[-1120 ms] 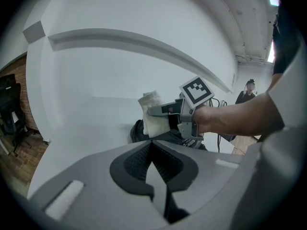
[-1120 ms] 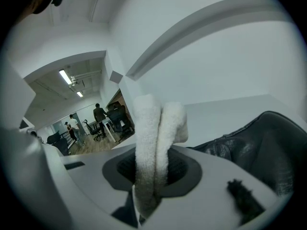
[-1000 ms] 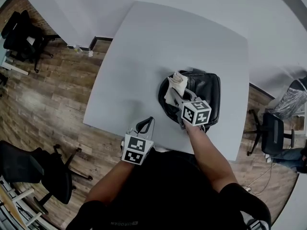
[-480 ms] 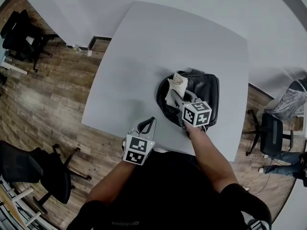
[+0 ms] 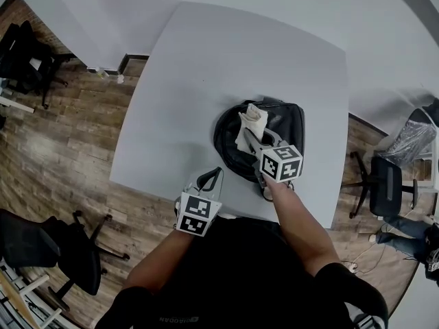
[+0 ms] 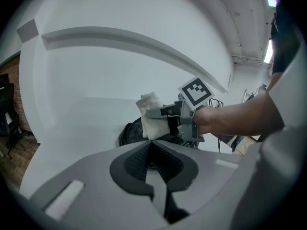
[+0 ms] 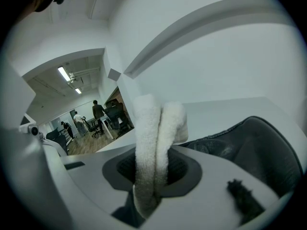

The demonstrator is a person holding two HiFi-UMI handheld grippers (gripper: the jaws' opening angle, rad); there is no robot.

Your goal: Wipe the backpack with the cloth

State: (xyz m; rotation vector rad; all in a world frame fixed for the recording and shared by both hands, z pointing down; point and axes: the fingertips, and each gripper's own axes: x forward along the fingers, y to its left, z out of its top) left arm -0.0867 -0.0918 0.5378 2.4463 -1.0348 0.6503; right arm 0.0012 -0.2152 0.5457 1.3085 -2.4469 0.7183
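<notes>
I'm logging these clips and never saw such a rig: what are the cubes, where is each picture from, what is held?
No robot: a person holds a pair of two-jaw grippers; the patterned cubes are part of them. One picture comes from a camera on the person's head, looking down; the other two from cameras riding on each gripper. A black backpack lies on the pale table. The right gripper is shut on a white cloth over the backpack. The left gripper is near the table's near edge, jaws together, empty.

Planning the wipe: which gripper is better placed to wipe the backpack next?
Right. The right gripper is shut on the cloth over the backpack; the left gripper is shut, empty, away from it.
</notes>
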